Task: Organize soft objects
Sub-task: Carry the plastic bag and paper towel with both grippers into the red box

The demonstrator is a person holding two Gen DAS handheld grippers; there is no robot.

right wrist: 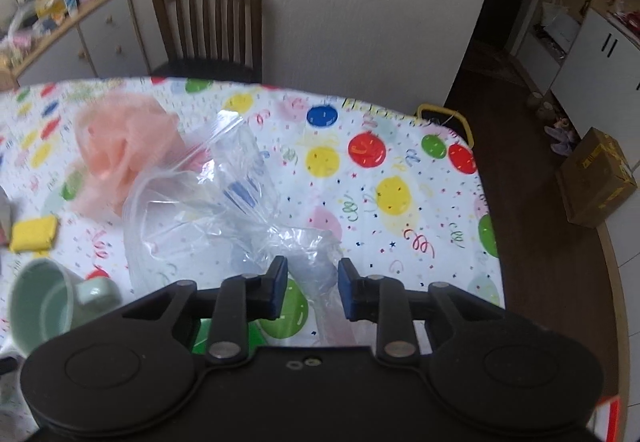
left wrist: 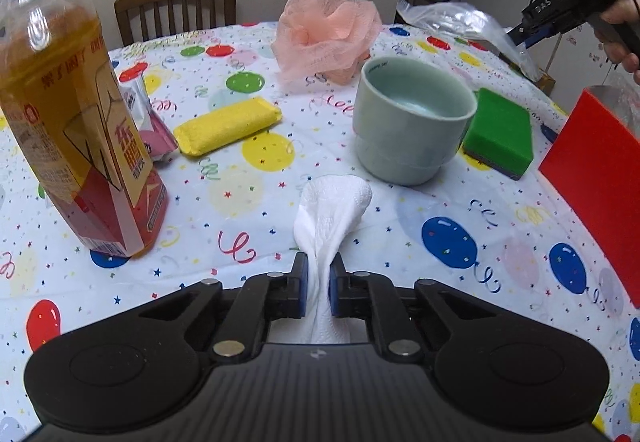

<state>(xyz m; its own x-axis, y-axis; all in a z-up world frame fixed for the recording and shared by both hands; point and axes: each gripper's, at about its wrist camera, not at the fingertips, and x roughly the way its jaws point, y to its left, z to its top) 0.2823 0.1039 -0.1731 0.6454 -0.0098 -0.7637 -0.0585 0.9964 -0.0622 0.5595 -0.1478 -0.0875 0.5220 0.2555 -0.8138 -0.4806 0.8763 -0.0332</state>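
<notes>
My left gripper (left wrist: 319, 274) is shut on a white paper tissue (left wrist: 332, 209), whose crumpled end sticks out ahead of the pads over the balloon-print tablecloth (left wrist: 248, 201). My right gripper (right wrist: 313, 282) is shut on a bunched corner of a clear zip bag (right wrist: 192, 209). In the left wrist view the right gripper (left wrist: 518, 33) holds that bag (left wrist: 452, 17) up at the far right. A pink mesh puff (left wrist: 328, 29) sits at the back, a yellow sponge (left wrist: 228, 125) lies left of centre, and a green sponge (left wrist: 500, 129) lies right of the cup.
A pale green cup (left wrist: 412, 129) stands mid-table. A tall bottle of amber drink (left wrist: 76, 113) stands close at the left, with a small pink packet (left wrist: 156, 129) behind it. A red box (left wrist: 596, 169) is at the right. A wooden chair (left wrist: 176, 5) stands behind the table, whose edge (right wrist: 492, 242) drops off on the right.
</notes>
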